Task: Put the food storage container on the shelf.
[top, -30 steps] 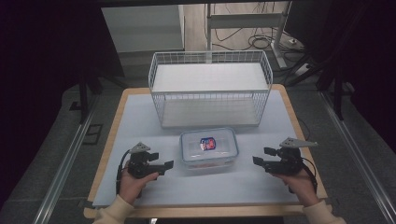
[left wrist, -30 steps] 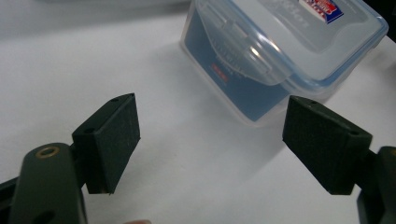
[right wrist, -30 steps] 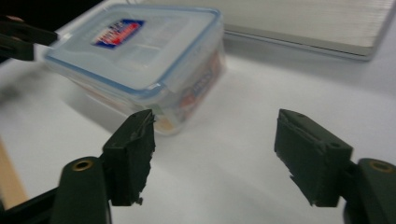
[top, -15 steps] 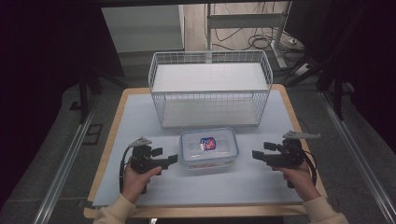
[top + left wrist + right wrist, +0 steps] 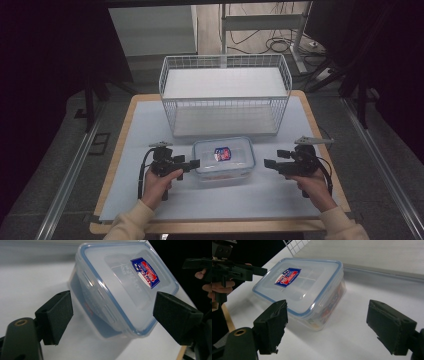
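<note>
Though lying flat and lidded on the table [image 5: 140,125], just in front of the basket [image 5: 225,60], easy to shove, this box [image 5: 223,159].

At left, left gripper [image 5: 194,163]: jaws wide, just been opening, pads pressing on nothing. Held level, aimed at the box's left end, tips just beside it. In the left gripper view, one box corner between the jaws, clear of both pads.

At right, right gripper [image 5: 267,163]: jaws likewise wide and just been opening, nothing between them. Held level, aimed at the box's right end, a little apart from it.

Risks, judged from here:
- **Closing the left jaws on that corner:** likely to pinch a rounded edge, slip off and spin the box.
- **Pushing in from one side alone:** likely to slide the smooth plastic across the table, towards the other gripper or back against the basket wire.
- **Clamping the end flaps unevenly:** may pop one latch, leave the other shut and tilt the lid.
- **Lifting by the lid rim only:** may part lid from body and spill the contents.

Safer to square up on both ends first, then close together.
</note>
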`<state>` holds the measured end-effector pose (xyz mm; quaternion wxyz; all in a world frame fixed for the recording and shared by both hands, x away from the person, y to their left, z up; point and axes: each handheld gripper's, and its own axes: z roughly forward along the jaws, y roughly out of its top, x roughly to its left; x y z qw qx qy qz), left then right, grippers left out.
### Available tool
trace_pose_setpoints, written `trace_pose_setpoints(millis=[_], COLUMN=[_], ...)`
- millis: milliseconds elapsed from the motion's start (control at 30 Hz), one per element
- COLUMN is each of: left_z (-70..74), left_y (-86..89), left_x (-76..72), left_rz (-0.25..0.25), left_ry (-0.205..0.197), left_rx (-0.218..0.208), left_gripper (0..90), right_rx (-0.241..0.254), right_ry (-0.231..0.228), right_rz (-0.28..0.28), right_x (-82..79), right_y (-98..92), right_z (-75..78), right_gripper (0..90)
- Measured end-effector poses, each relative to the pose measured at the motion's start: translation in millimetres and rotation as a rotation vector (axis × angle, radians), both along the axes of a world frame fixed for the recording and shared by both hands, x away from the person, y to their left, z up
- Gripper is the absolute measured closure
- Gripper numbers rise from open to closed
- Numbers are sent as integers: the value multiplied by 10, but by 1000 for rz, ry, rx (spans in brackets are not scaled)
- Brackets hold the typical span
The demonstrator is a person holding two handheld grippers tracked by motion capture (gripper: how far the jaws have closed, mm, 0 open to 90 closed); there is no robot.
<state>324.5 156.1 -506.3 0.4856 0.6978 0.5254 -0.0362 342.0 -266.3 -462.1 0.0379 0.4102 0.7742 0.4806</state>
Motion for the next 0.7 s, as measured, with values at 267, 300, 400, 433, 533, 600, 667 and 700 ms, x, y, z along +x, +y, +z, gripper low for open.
trace_pose_setpoints(millis=[267,300,400,433,533,600,667,700], left_z=[-79,-89,-126,-152,-183,-183,-191,-192], left_y=[-83,-86,-96,-110,-139,-146,-160,-164], left_x=[63,70,79,82,89,88,91,91], left_rz=[-15,-18,-21,-26,-43,-48,-60,-58], left_ry=[43,50,72,81,100,98,105,105], left_rx=[-22,-24,-44,-46,-73,-73,-81,-82], left_gripper=[165,165,164,166,167,175,180,181], right_rx=[-21,-22,-17,-11,-12,-13,-14,-14], right_ry=[-20,-23,-19,-18,-14,-11,-9,-8], right_rz=[23,25,27,25,26,23,21,19], right_x=[42,48,75,95,114,119,122,124], right_y=[172,191,226,237,246,247,238,232], right_z=[39,41,51,52,42,33,29,29], right_gripper=[167,166,165,165,164,163,163,163])
